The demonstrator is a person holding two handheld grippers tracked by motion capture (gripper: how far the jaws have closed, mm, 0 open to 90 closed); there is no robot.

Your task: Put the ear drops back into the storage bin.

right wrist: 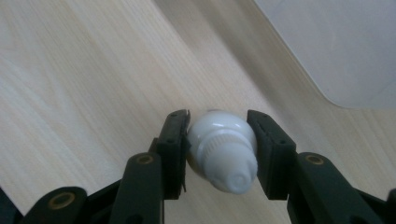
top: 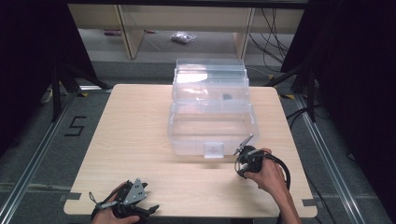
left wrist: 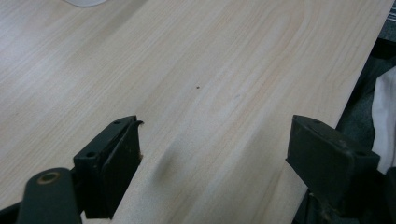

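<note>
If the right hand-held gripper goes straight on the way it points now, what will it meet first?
Probably the clear plastic box. The right hand-held gripper, shut on a small white bottle, points toward the box's rounded corner, with bare table between. Depth is unclear.

The table point(top: 140, 135) is surfaced in pale wood grain with a smooth, matt finish. At frame centre, the storage box point(top: 210, 116) is formed of clear, glossy plastic. The white tube point(right wrist: 223, 151) is made of smooth, slightly glossy plastic with a ribbed cap. Matt black plastic is used for the jaws.
</note>
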